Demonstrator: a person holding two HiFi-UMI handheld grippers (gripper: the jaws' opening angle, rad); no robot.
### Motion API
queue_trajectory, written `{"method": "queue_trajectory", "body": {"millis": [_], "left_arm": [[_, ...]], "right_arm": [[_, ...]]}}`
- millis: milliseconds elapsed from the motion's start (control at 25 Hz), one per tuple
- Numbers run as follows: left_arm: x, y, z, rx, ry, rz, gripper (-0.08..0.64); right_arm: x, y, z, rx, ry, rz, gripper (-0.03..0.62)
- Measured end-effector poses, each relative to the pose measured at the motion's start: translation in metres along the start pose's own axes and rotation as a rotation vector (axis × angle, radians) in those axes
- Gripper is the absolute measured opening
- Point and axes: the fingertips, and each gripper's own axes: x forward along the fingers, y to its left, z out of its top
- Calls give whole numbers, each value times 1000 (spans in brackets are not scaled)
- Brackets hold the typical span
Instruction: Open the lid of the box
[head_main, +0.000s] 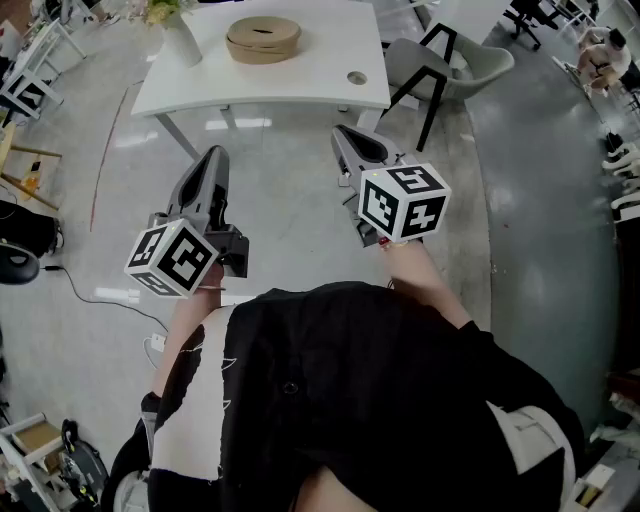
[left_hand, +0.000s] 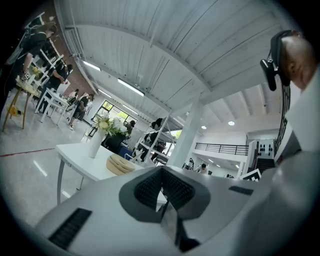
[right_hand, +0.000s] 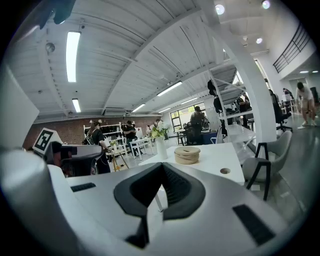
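Nothing is done yet: the box (head_main: 263, 47), its lid (head_main: 262, 28) on, sits on the white table (head_main: 320, 78), well apart from the left claw (head_main: 213, 157) and right claw (head_main: 343, 134), both closed on nothing

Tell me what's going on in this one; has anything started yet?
A person stands back from a white table, holding the left gripper and right gripper out in front, short of it. Both sets of jaws are together with nothing between them. The round tan box sits on the table with its lid on, untouched, beside a vase of flowers. Opening the lid has not begun.
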Motion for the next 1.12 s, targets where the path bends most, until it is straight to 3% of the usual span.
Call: {"method": "queue_trajectory", "body": {"millis": [600, 760, 1120], "left_arm": [[12, 13, -19, -19, 17, 22, 11], [14, 33, -22, -51, 19, 27, 11], [69, 91, -1, -54, 92, -36, 11]], "right_arm": [[15, -20, -16, 71, 10, 12, 5], [32, -15, -32, 59, 61, 23, 5], [101, -6, -23, 27, 86, 6, 5]]}}
